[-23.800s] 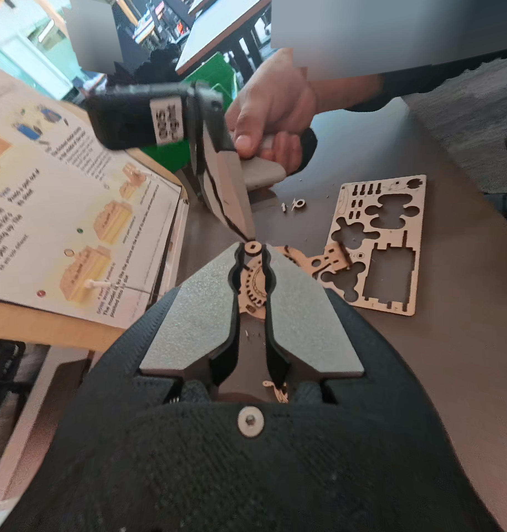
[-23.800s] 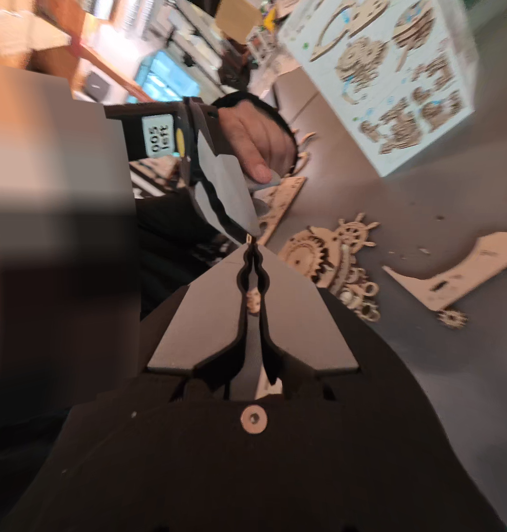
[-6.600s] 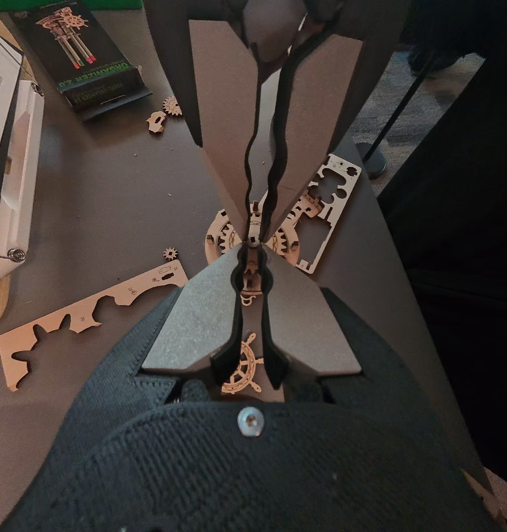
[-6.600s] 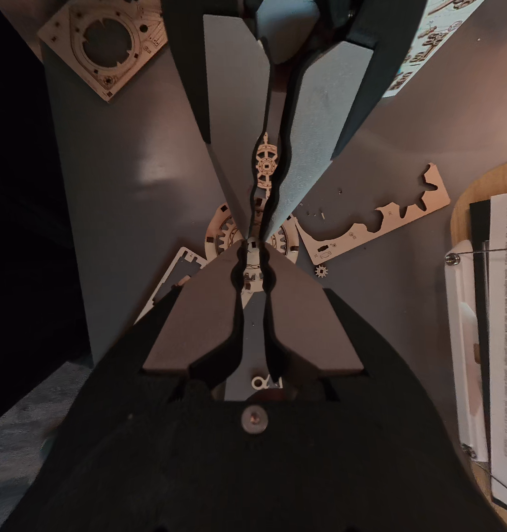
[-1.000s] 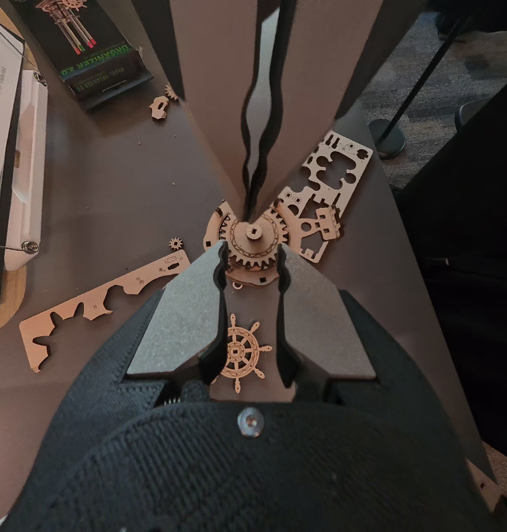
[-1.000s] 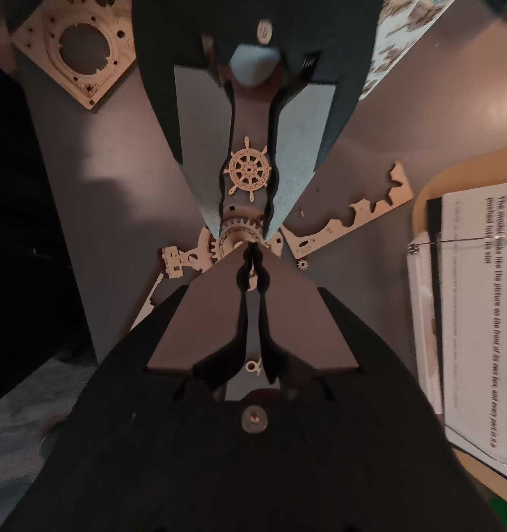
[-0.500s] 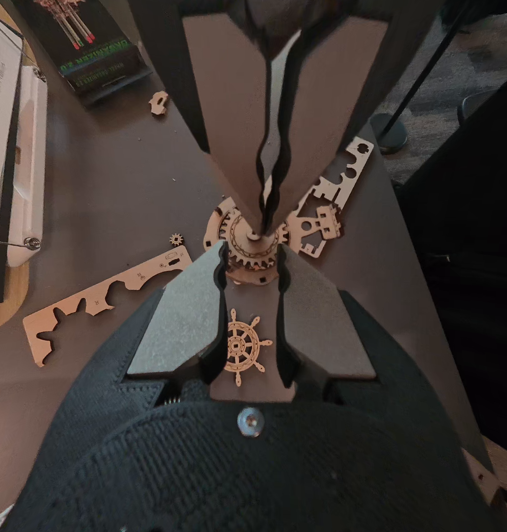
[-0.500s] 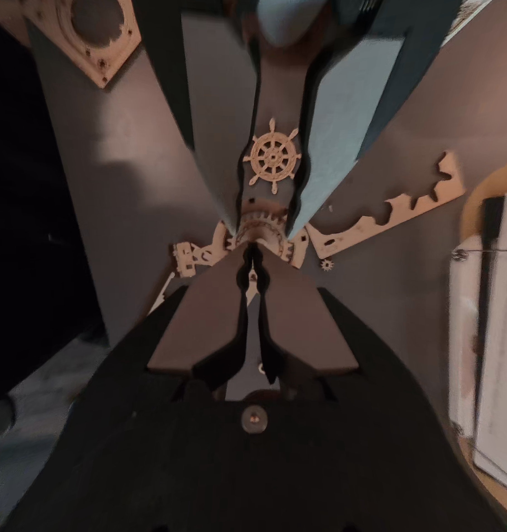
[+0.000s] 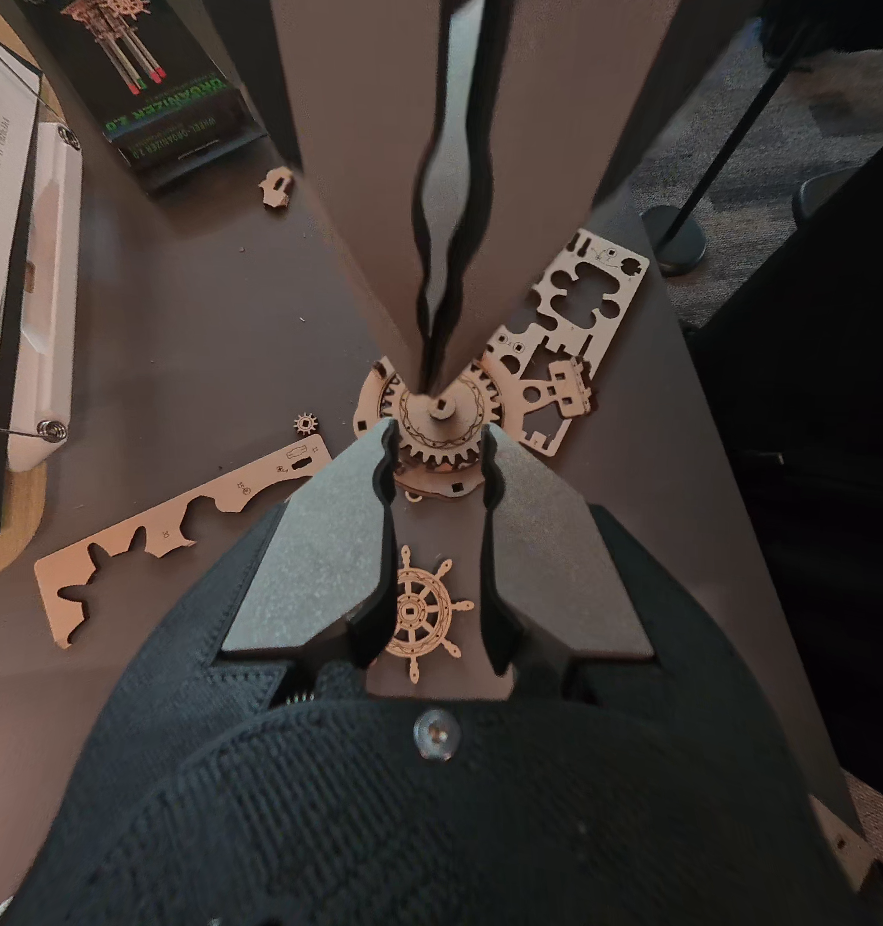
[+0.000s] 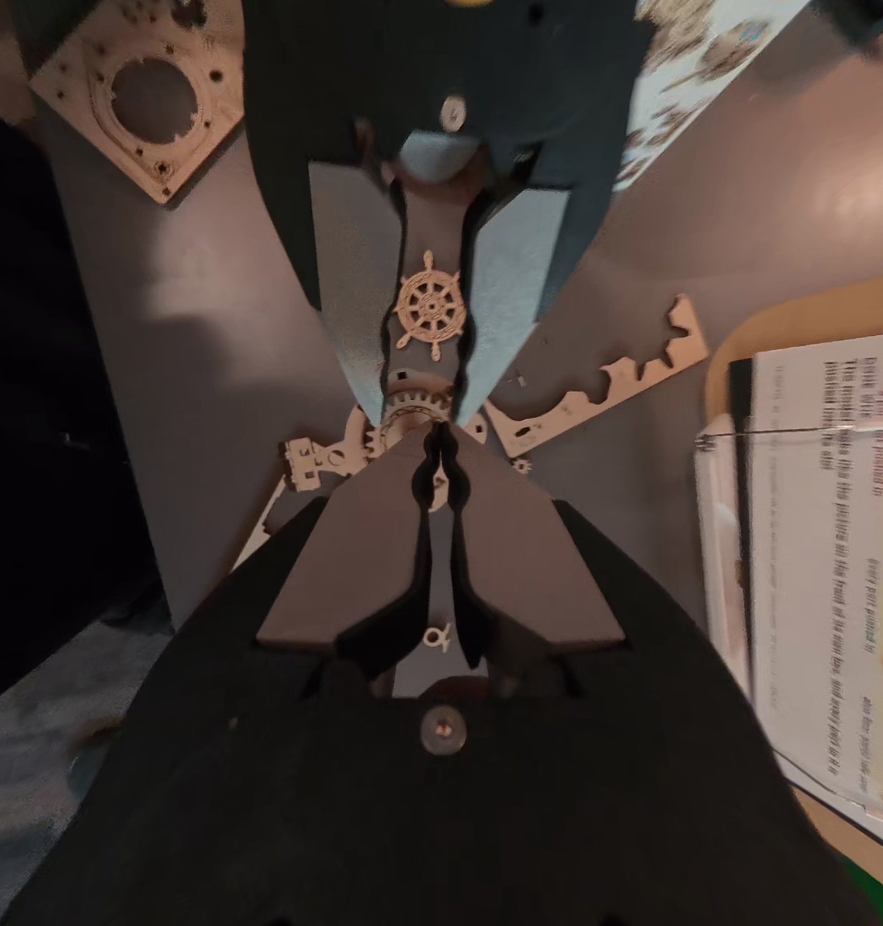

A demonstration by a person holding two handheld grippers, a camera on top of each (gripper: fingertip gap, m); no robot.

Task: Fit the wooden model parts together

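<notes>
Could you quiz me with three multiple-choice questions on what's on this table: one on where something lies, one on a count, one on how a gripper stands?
1. Where does the ship's wheel lie?
A. between the left gripper's fingers
B. on the dark box
C. on the gear assembly

2. How many ship's wheels show?
A. one
B. two
C. three

3. How is the right gripper?
A. wide open
B. shut
C. out of view

Answers: A, it lies flat on the table between the spread fingers; A, only one shows in either view; B, its tips meet at the gear hub.
</notes>
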